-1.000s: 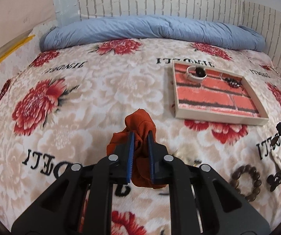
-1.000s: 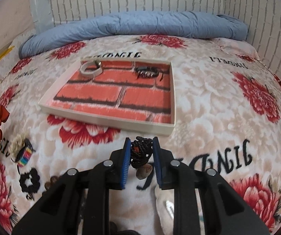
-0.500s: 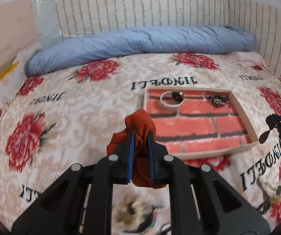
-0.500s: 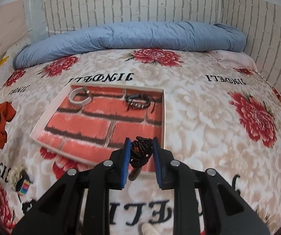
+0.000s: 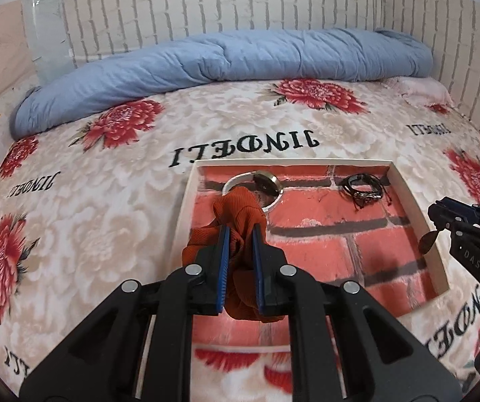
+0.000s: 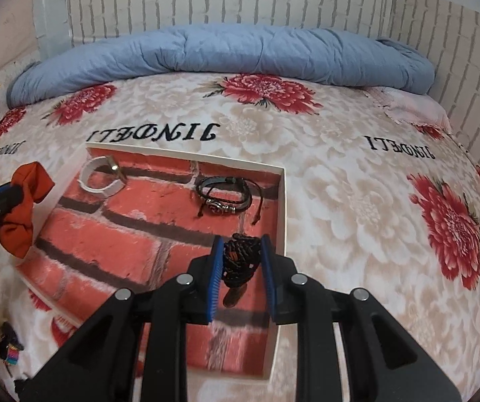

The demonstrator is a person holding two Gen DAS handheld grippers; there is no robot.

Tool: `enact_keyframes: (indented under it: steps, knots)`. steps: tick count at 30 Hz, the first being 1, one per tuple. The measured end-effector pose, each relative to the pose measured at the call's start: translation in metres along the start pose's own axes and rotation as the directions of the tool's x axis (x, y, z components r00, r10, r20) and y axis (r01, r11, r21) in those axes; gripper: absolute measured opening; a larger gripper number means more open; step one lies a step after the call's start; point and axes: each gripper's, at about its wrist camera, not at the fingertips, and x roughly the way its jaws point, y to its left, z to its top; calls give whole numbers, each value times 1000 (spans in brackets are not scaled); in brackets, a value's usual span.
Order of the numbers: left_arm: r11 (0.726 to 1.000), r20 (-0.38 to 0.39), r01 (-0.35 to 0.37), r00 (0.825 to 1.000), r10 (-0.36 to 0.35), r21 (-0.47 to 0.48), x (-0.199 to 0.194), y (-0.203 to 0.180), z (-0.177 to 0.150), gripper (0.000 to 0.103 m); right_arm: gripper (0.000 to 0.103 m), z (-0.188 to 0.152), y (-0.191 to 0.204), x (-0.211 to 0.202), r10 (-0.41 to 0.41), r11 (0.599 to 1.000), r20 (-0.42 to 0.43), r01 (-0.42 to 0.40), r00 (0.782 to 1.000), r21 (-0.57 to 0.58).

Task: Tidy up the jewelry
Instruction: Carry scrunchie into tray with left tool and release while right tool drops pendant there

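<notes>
A: Left gripper (image 5: pixel 240 261) pinches the orange scrunchie (image 5: pixel 236 214) over the tray (image 5: pixel 186 214), toward its 9 o'clock edge. Right gripper (image 6: pixel 240 264) is clamped on the braided black cord (image 6: pixel 241 259) near the 3 o'clock wall.

B: Advice?

A: Lower each onto bare tray floor, clear of the white bangle (image 6: pixel 101 179) and dark bracelet (image 6: pixel 225 196), then release.

B: Change?

A: A second ago both hung over the bedspread (image 6: pixel 340 174), short of the tray.
</notes>
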Motion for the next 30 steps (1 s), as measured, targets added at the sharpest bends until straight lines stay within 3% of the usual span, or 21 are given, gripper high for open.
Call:
enact_keyframes:
  steps: [5, 11, 25, 30]
  knots:
    - [1000, -35, 11, 999, -11, -13, 35, -6, 5, 12, 23, 5, 3, 26, -19, 1000, -15, 18, 1000, -24]
    - [999, -72, -37, 997, 39, 17, 69, -13, 5, 12, 23, 11, 4, 55, -15, 1000, -39, 14, 999, -16]
    - [1000, -103, -23, 994, 23, 0, 102, -10, 14, 16, 23, 13, 12, 100, 36, 999, -131, -32, 991, 34]
    - [1000, -107, -21, 994, 21, 2, 107, -12, 14, 23, 24, 14, 15, 104, 30, 999, -143, -27, 989, 21]
